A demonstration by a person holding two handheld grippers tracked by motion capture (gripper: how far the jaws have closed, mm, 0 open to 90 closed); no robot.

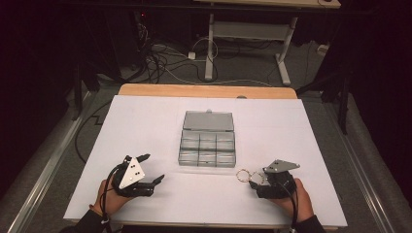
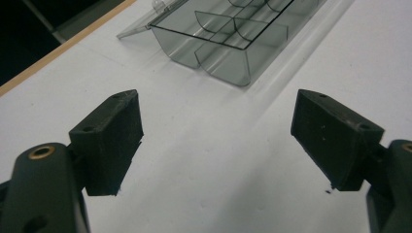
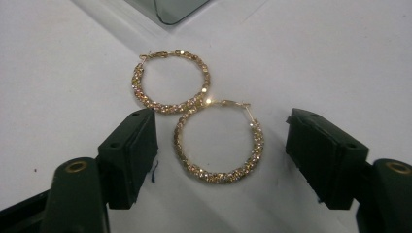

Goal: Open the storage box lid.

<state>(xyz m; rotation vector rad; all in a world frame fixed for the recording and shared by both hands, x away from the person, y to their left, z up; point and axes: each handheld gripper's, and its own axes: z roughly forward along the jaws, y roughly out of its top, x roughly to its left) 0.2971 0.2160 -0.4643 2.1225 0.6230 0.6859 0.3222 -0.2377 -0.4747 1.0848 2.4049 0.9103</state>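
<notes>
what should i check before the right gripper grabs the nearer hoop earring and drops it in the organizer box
1. Right gripper open: ok, jaws stand wide.
2. Nearer earring between the jaws: ok.
3. Farther earring free of it: cannot tell, the hoops touch or overlap at one spot.
4. Organizer box lid open: ok, compartments exposed.
5. Compartments empty: cannot tell.
6. Left gripper out of the way: ok, open and holding nothing.

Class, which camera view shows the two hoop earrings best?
The right gripper view: both hoop earrings lie close up, stones and clasps clear. The high view shows them as small rings by the right gripper.
</notes>
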